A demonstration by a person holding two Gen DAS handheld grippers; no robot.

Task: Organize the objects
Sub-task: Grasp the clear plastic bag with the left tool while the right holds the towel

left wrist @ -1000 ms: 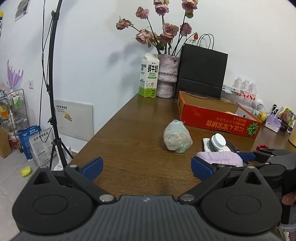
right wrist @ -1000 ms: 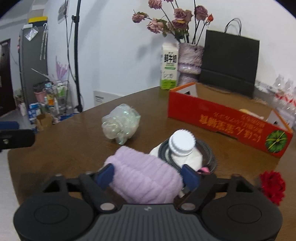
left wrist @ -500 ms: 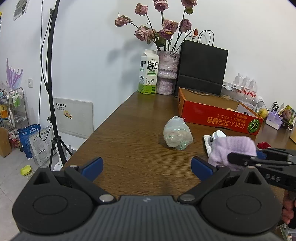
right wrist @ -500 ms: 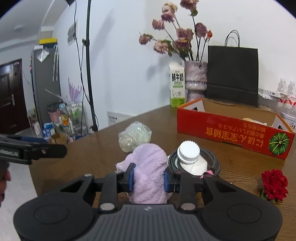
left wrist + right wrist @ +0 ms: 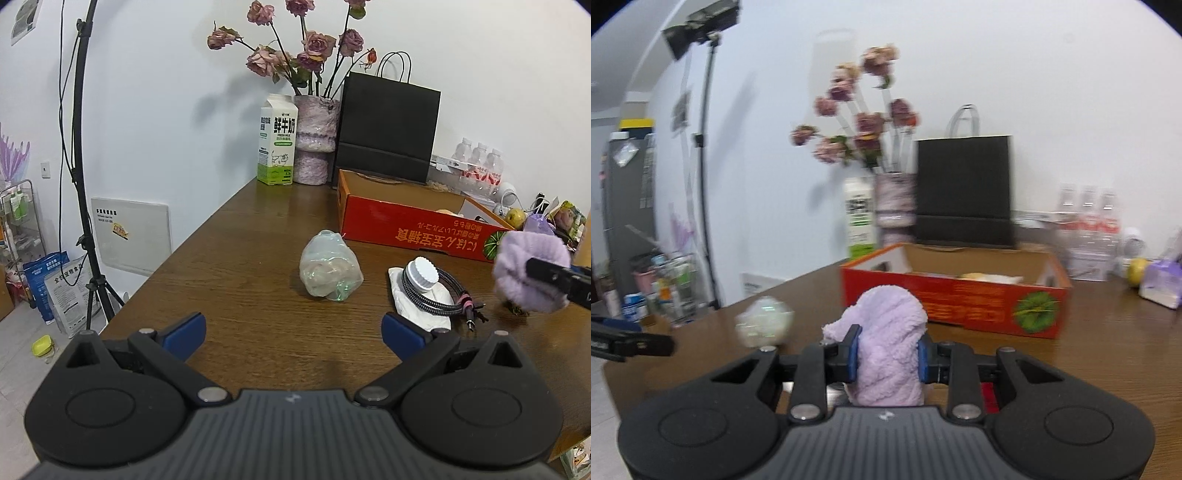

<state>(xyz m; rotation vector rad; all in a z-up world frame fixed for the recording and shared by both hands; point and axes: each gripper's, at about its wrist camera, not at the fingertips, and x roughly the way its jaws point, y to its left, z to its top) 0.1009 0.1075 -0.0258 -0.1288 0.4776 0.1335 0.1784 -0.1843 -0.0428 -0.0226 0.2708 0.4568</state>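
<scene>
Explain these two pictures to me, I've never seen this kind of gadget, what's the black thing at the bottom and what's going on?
Each picture comes from a camera on a hand-held two-finger gripper, looking along its fingers. The left gripper is open and holds nothing. The right gripper is shut on a fluffy purple cloth, lifted above the wooden table. On the table lie a crumpled plastic bag, a white pouch with a ridged cap, a coiled cable and a red cardboard box.

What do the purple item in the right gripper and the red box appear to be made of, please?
The purple cloth looks like soft fleece or terry: fuzzy, looped pile, bulging where it is squeezed. The red box appears to be printed cardboard: brown raw inner walls, matte red outside.
</scene>
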